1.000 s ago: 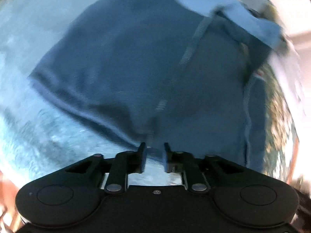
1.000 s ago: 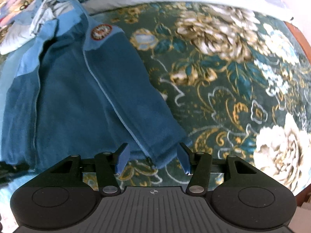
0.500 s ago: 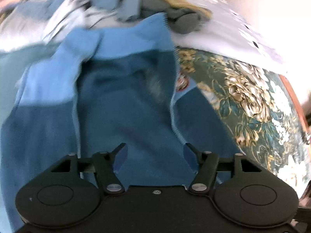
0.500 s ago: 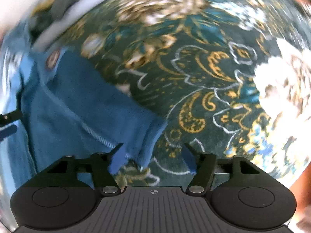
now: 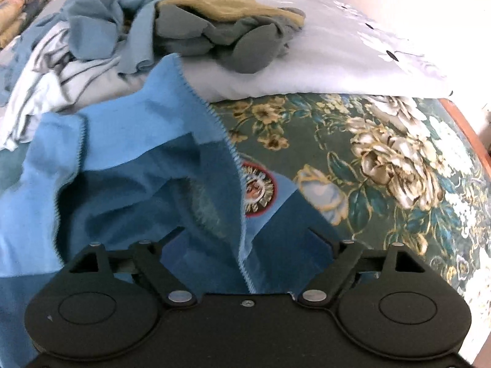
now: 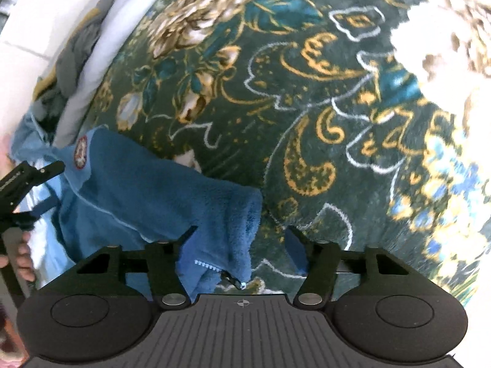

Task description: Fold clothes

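Left gripper (image 5: 245, 239): pitched steeply downward, jaws wide and opening. Fingers (image 5: 172, 236) splayed to either side, both dark and angled outward; blue fleece lies under and between them, but the pads do not press on it.

Right gripper (image 6: 242, 239): also pitched steeply downward, jaws about half spread and closing. Left finger (image 6: 187, 242) lies against the fabric edge; right finger (image 6: 296, 245) stands clear of it, blue pad showing. Cloth sits between the fingers, not pinched.

In the right wrist view, the left gripper appears at the far left edge, gripped by a hand (image 6: 21, 254); only curled fingertips on the handle show.
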